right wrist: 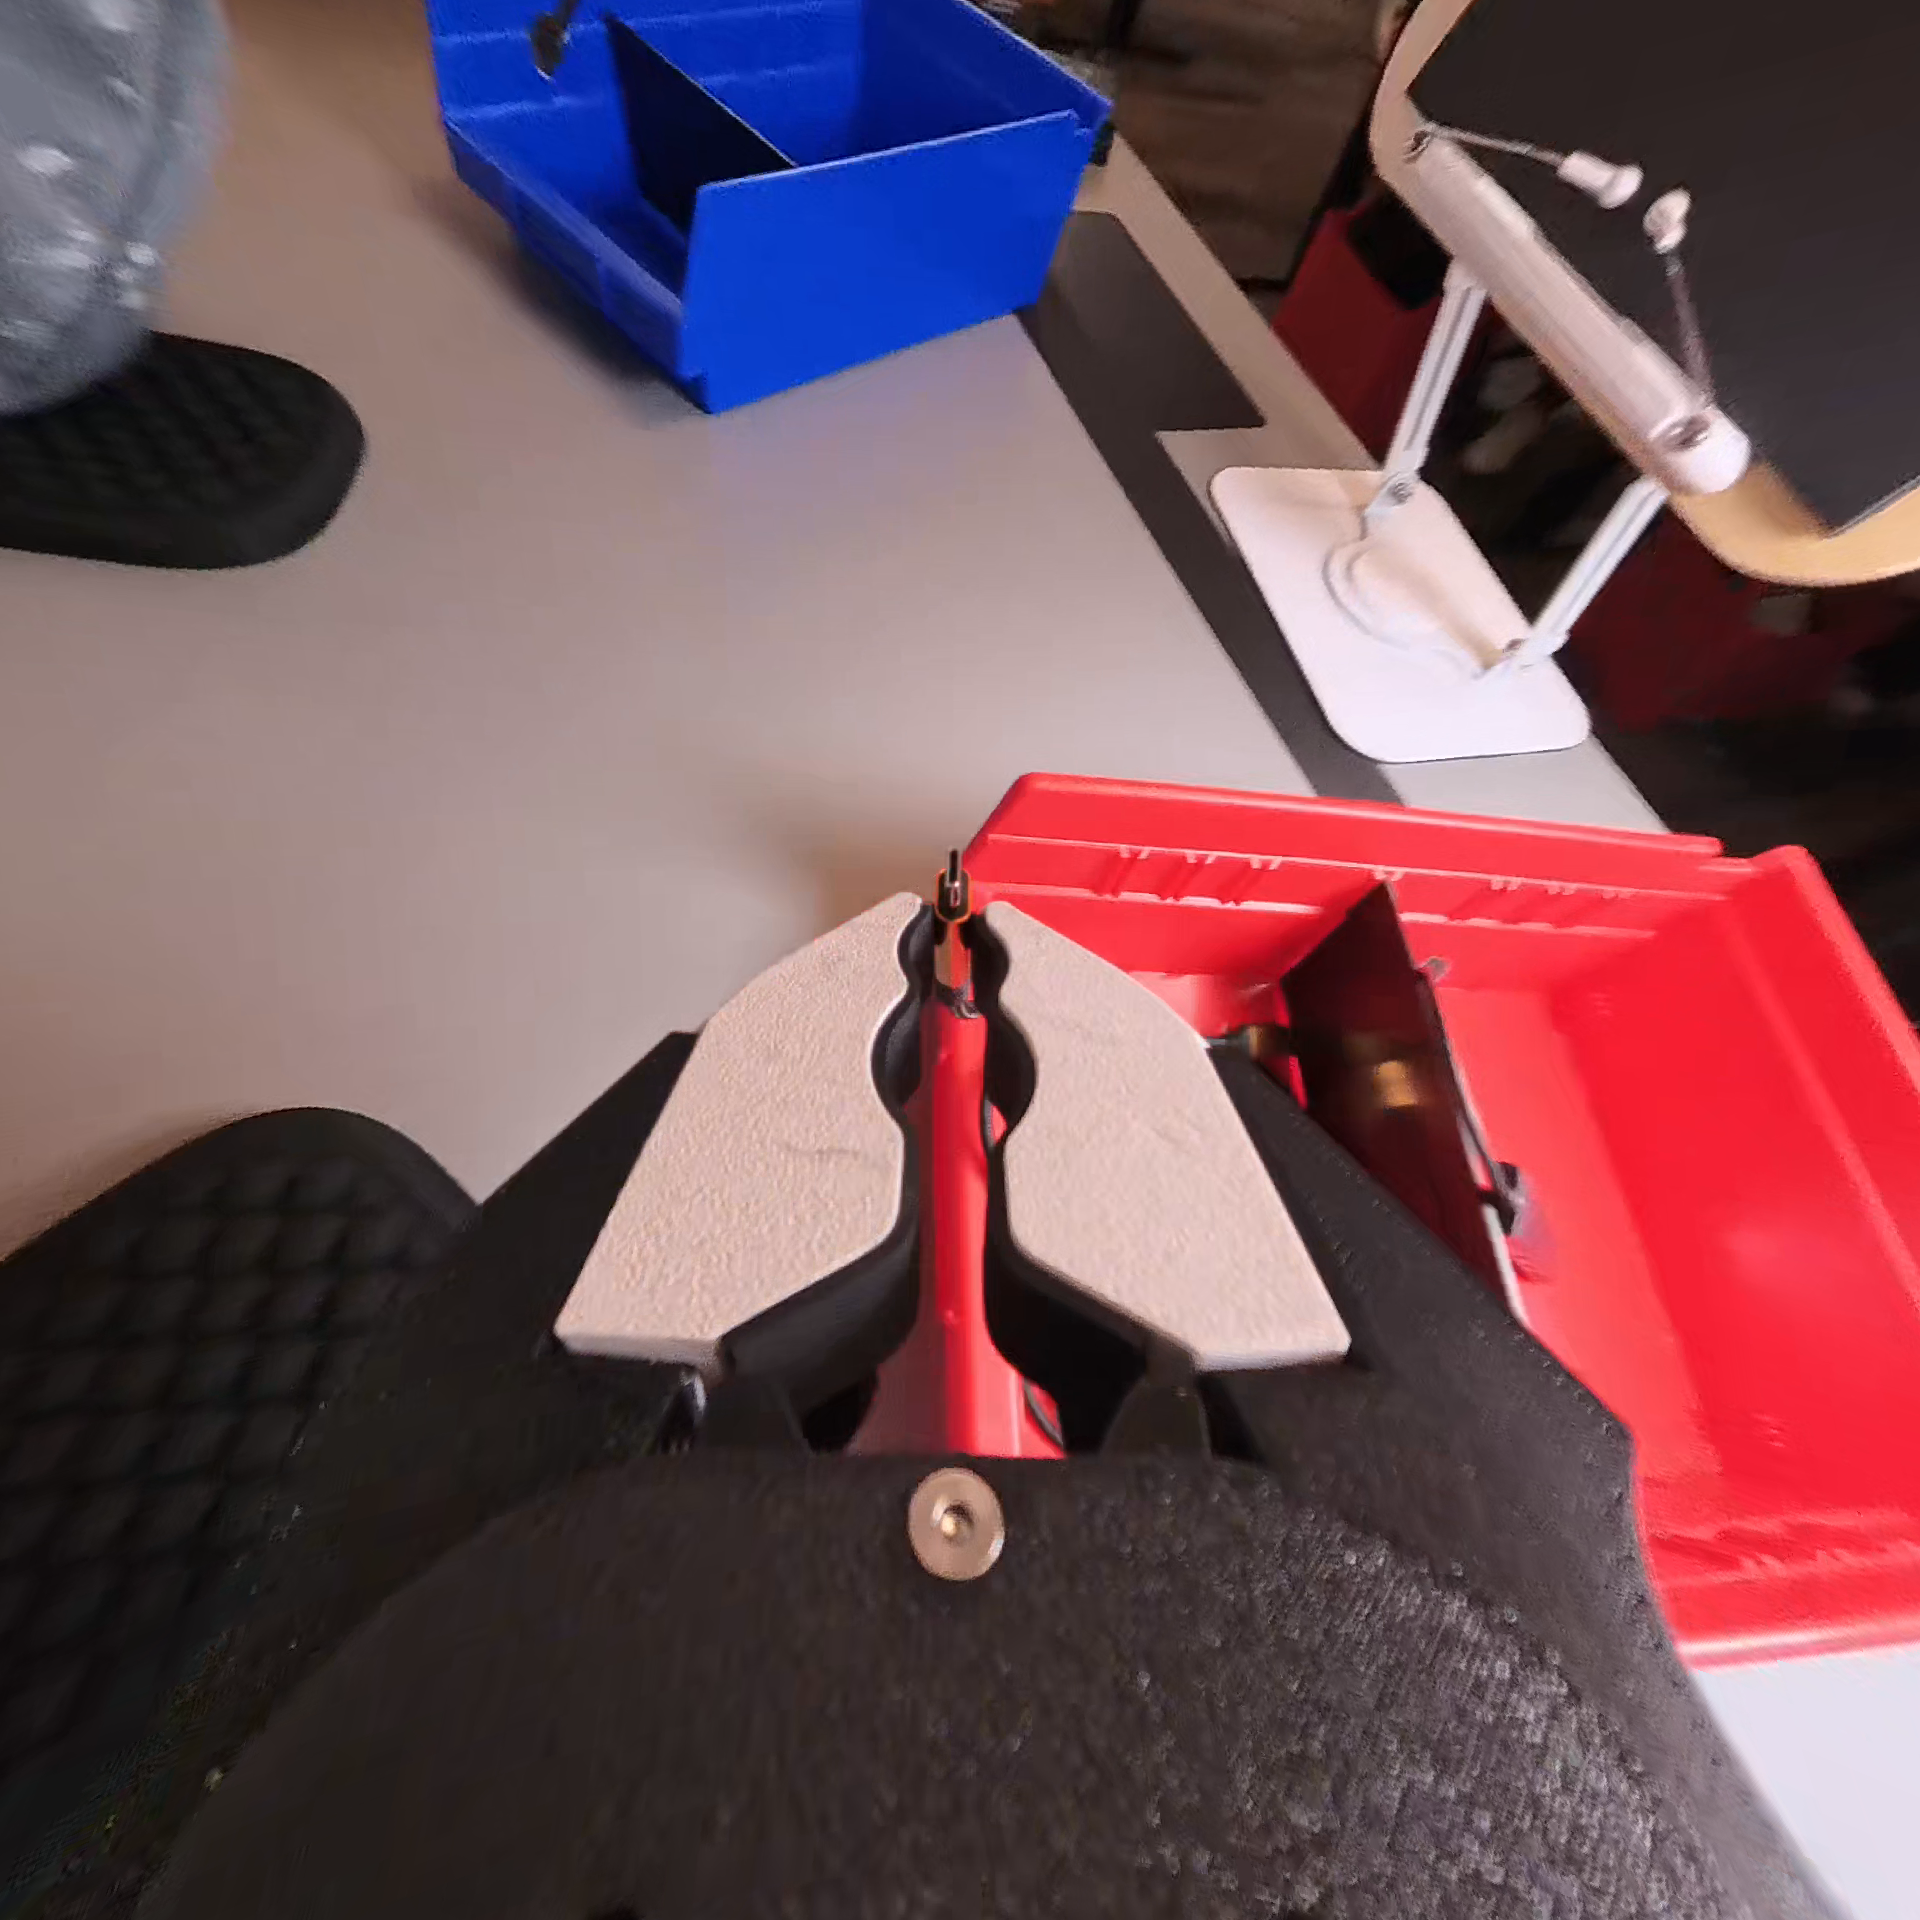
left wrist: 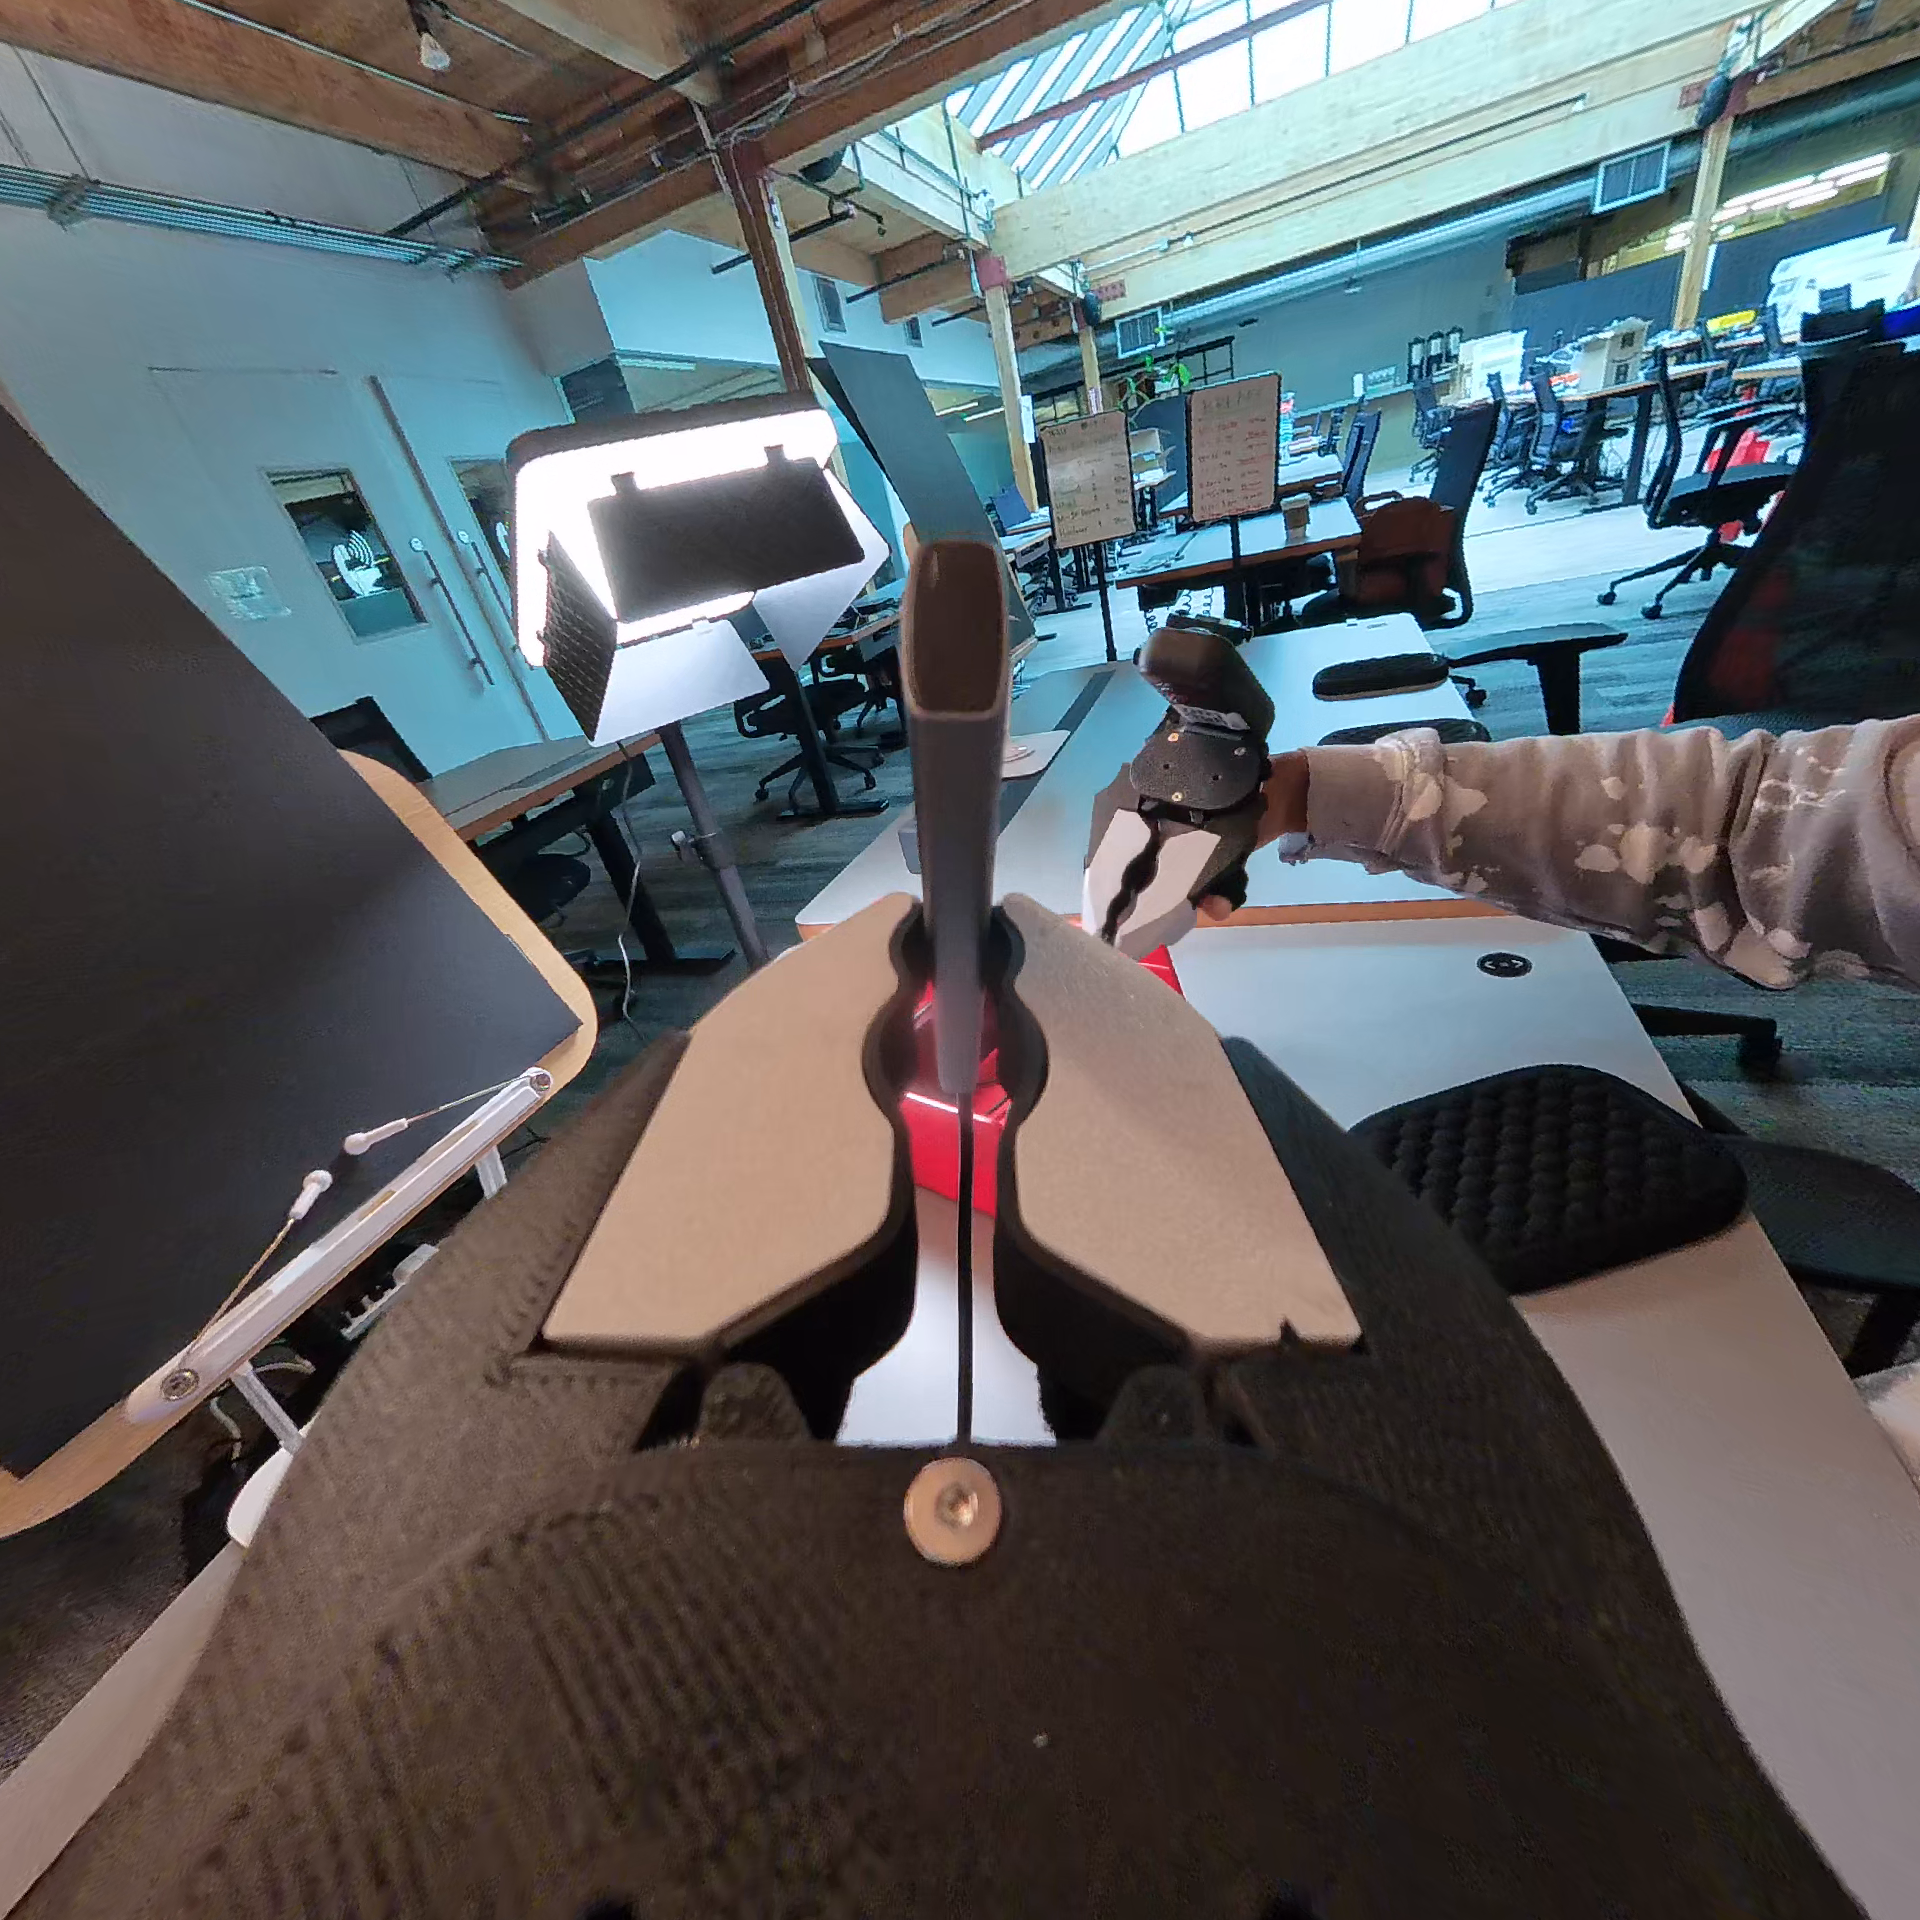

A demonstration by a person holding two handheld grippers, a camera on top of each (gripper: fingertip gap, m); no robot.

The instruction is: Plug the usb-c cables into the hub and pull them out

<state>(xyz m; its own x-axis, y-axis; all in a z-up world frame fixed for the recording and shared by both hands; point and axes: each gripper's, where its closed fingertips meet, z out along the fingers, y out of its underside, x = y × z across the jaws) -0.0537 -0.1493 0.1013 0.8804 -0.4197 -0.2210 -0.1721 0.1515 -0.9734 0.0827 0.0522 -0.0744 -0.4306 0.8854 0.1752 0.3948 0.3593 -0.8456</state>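
Observation:
My left gripper (left wrist: 956, 925) is shut on a slim grey hub (left wrist: 954, 748), which stands upright out of the fingertips, its thin black cable (left wrist: 966, 1278) running back between the fingers. My right gripper (right wrist: 954, 914) is shut on a usb-c cable plug (right wrist: 951, 904); the metal tip pokes out past the fingertips, over the near rim of the red bin (right wrist: 1662, 1195). The right gripper also shows in the left wrist view (left wrist: 1132, 883), fingers together, pointing down over the red bin (left wrist: 1158, 961). A black divider (right wrist: 1371, 1029) stands inside the red bin.
A blue bin (right wrist: 831, 208) with a divider stands at the far end of the grey table (right wrist: 520, 675). A white lamp base (right wrist: 1403, 623) stands at the table's right edge. Black padded armrests (right wrist: 177, 457) lie near the left side. A lit light panel (left wrist: 696, 551) stands beyond the table. Tip to tip, the grippers are about 30 cm apart.

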